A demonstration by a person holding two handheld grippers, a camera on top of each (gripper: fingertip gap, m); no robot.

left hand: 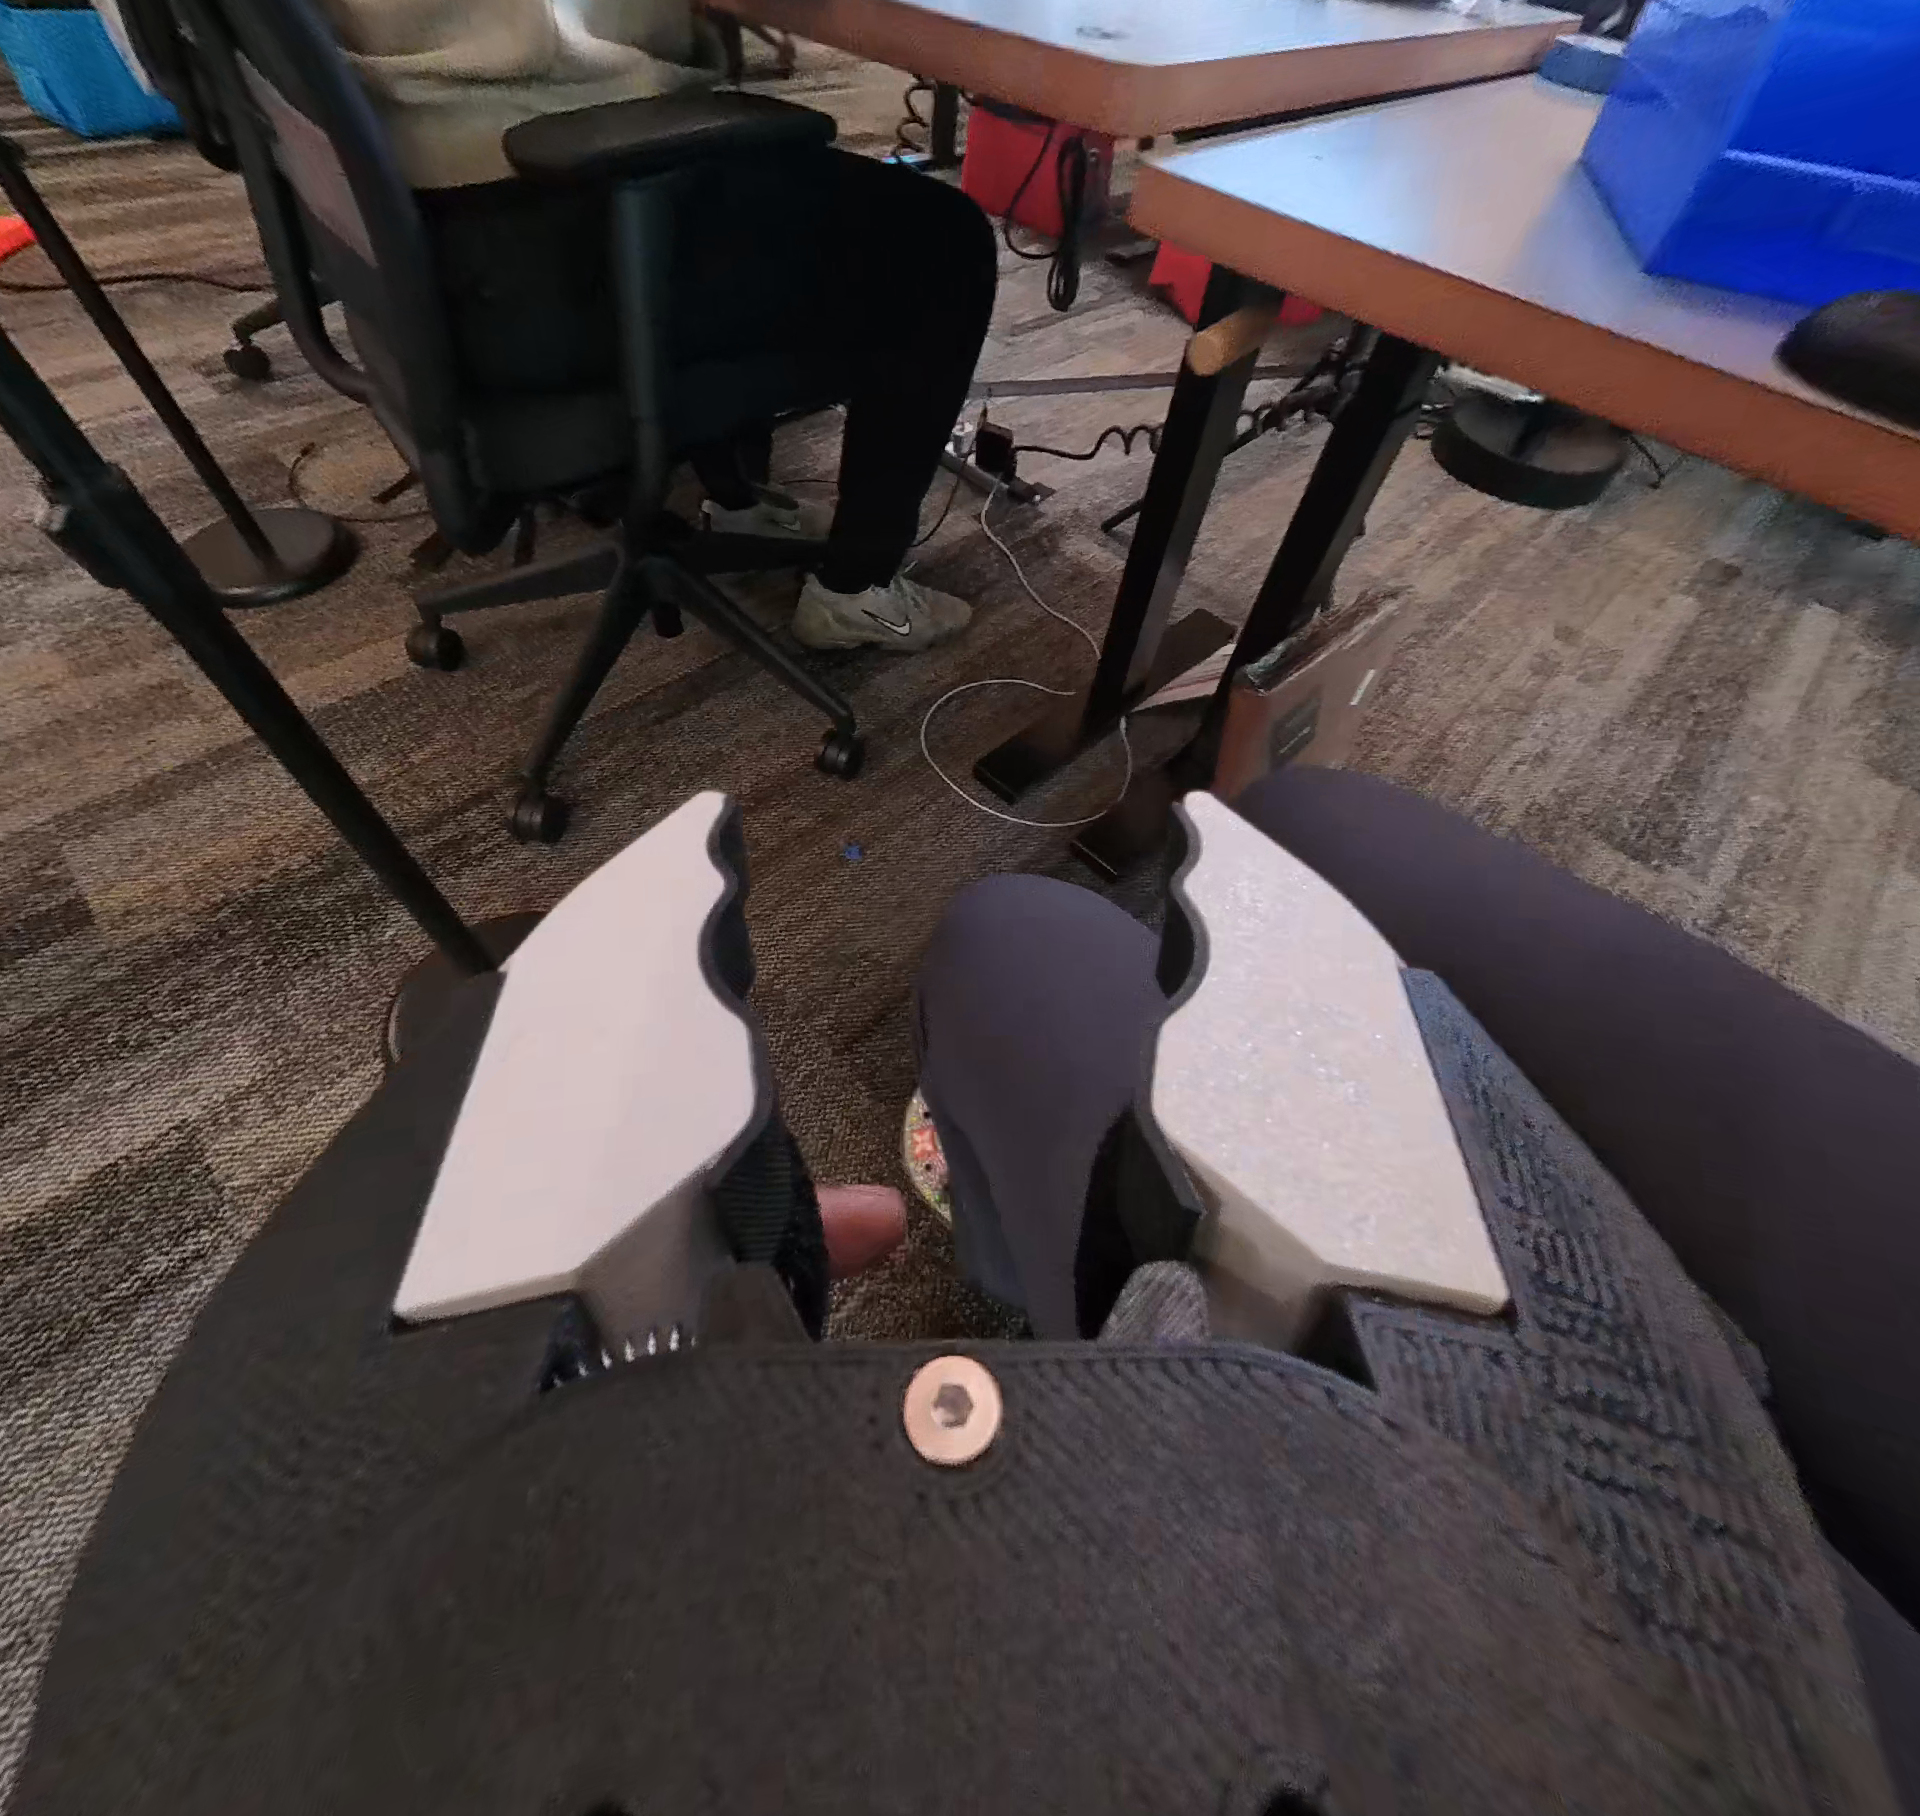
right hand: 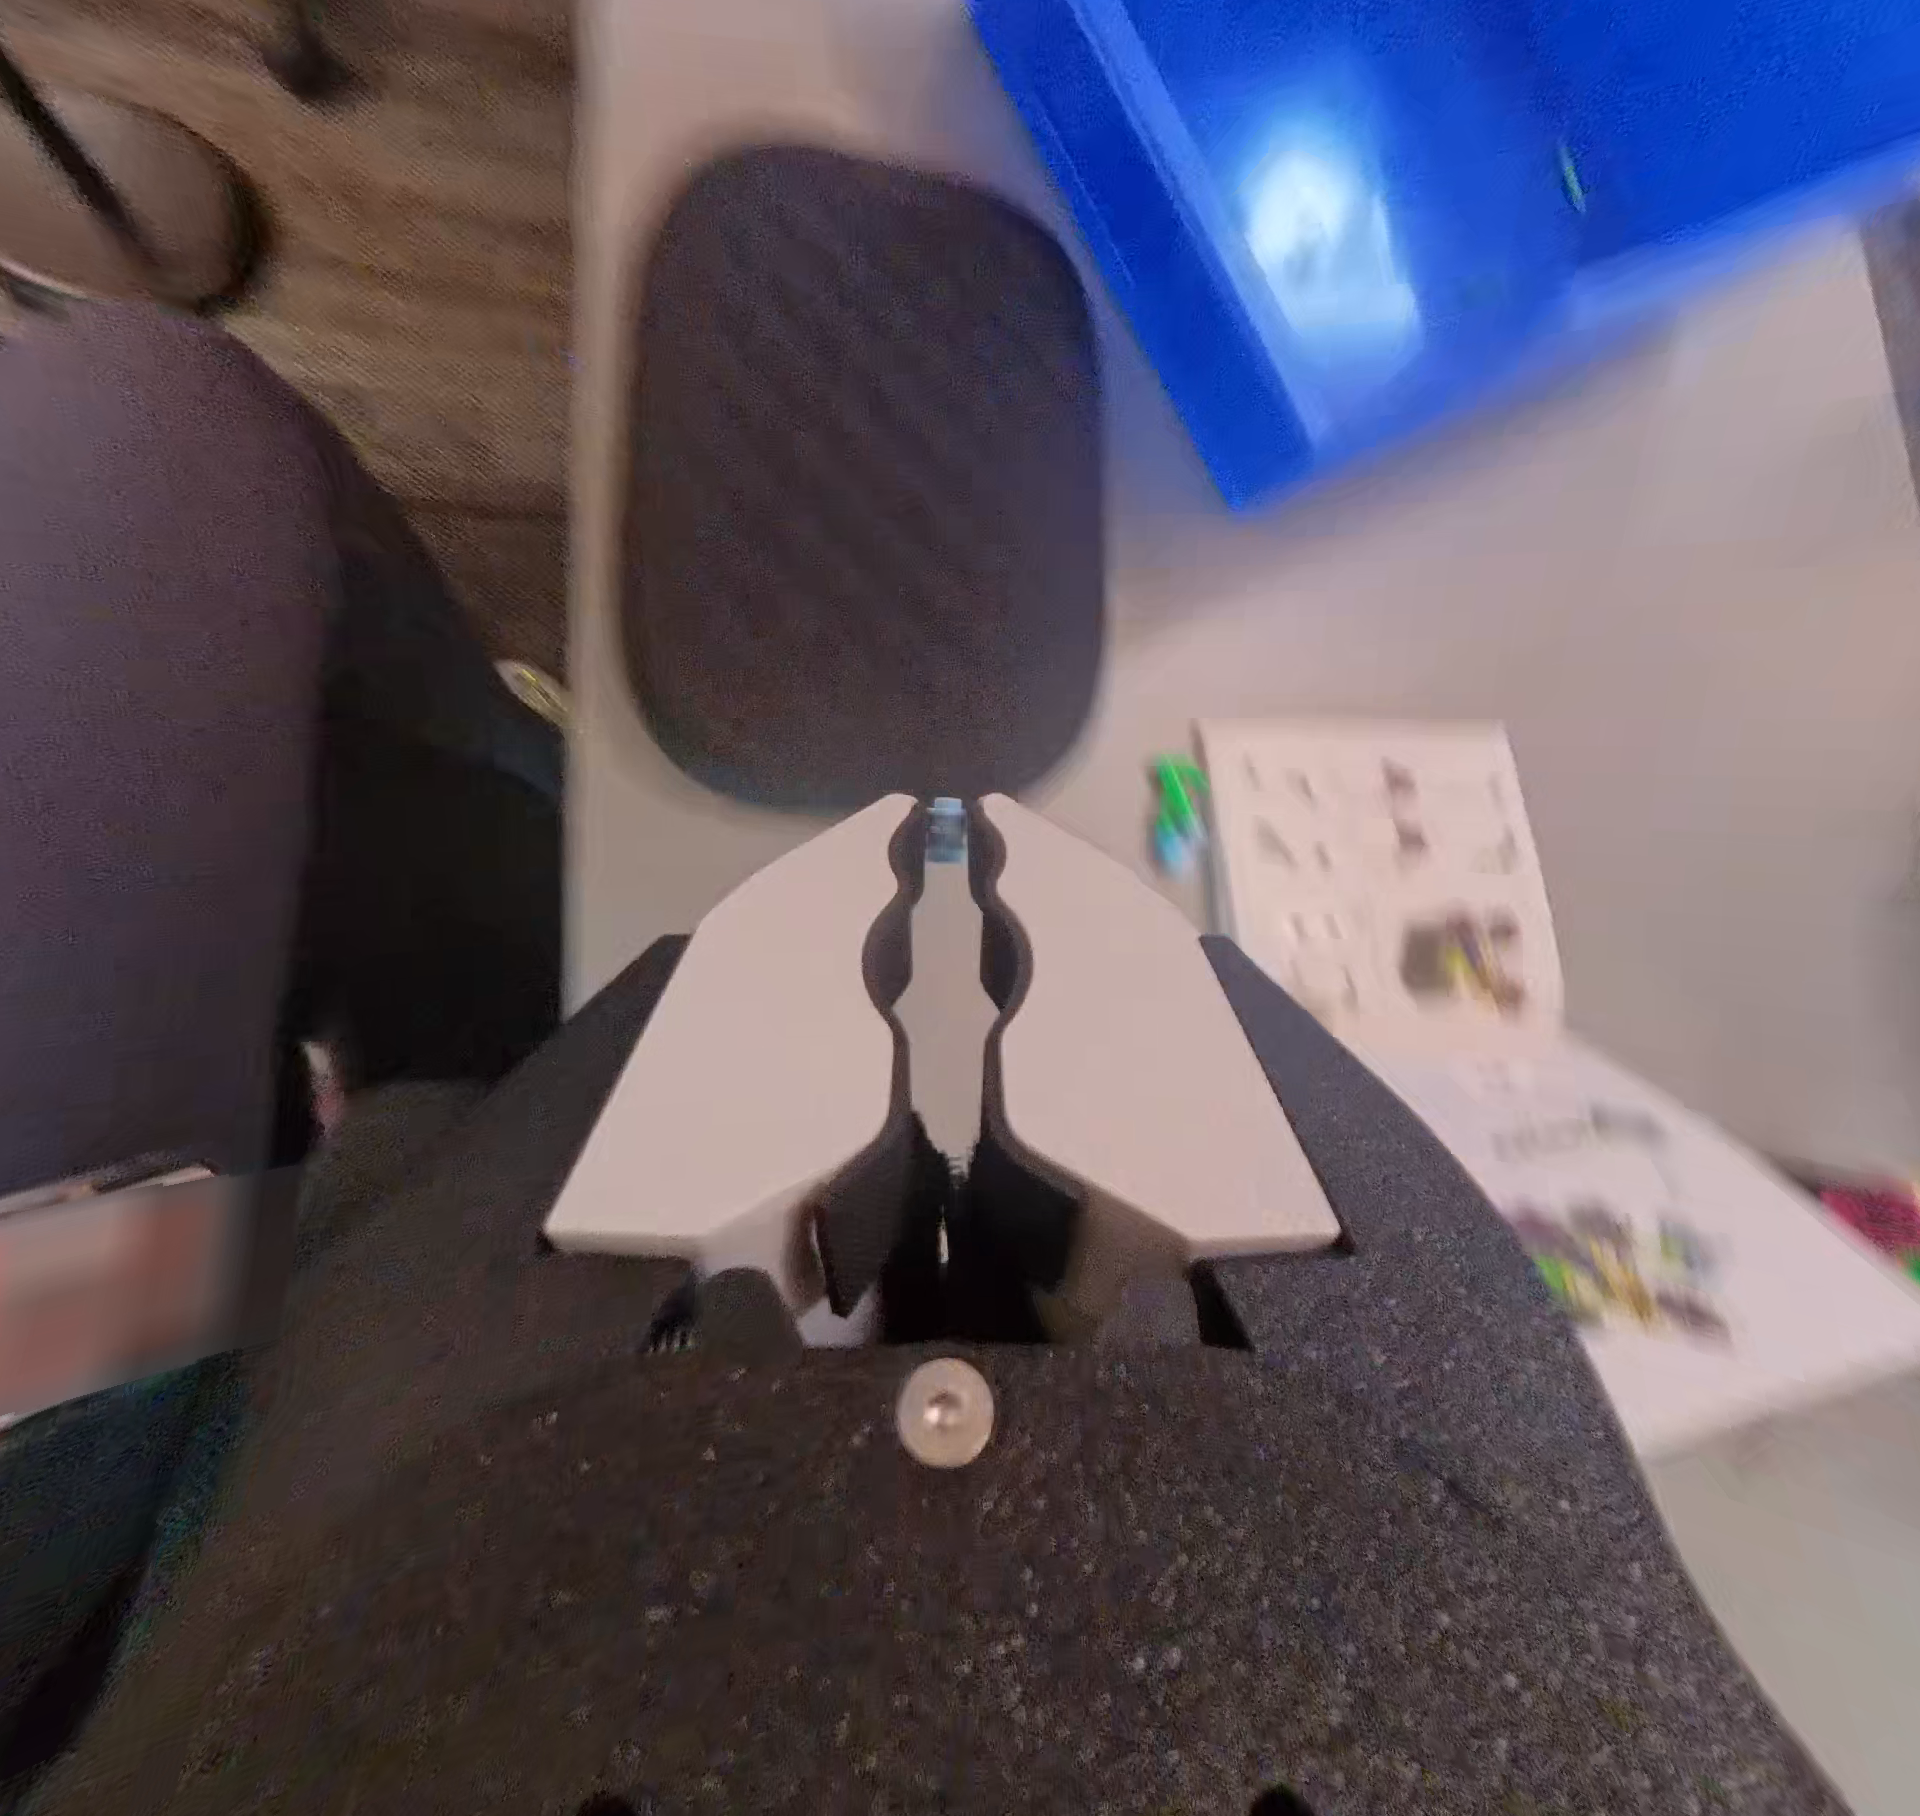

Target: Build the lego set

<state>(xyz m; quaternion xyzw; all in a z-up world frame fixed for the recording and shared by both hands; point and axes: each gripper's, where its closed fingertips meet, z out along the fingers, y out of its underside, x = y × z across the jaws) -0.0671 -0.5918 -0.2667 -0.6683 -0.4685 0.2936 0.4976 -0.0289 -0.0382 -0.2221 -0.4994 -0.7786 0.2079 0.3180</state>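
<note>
The right gripper (right hand: 948, 810) pinches what looks like a small light-blue lego piece (right hand: 945, 829) at its tips above the dark mat (right hand: 862, 478); keep the squeeze steady (blurred view). The left gripper (left hand: 956, 831) hangs spread over the carpet (left hand: 260, 987).

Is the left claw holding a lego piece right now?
No, the left claw is wide open, with only carpet and a knee between its fingers.

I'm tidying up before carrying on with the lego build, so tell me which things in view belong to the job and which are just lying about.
Job:
- small blue piece, pinched in right gripper
- instruction sheets
- loose green pieces
- blue bin
- left gripper, open, empty

Lying about:
- dark pad
- office chair
- floor cables
</note>
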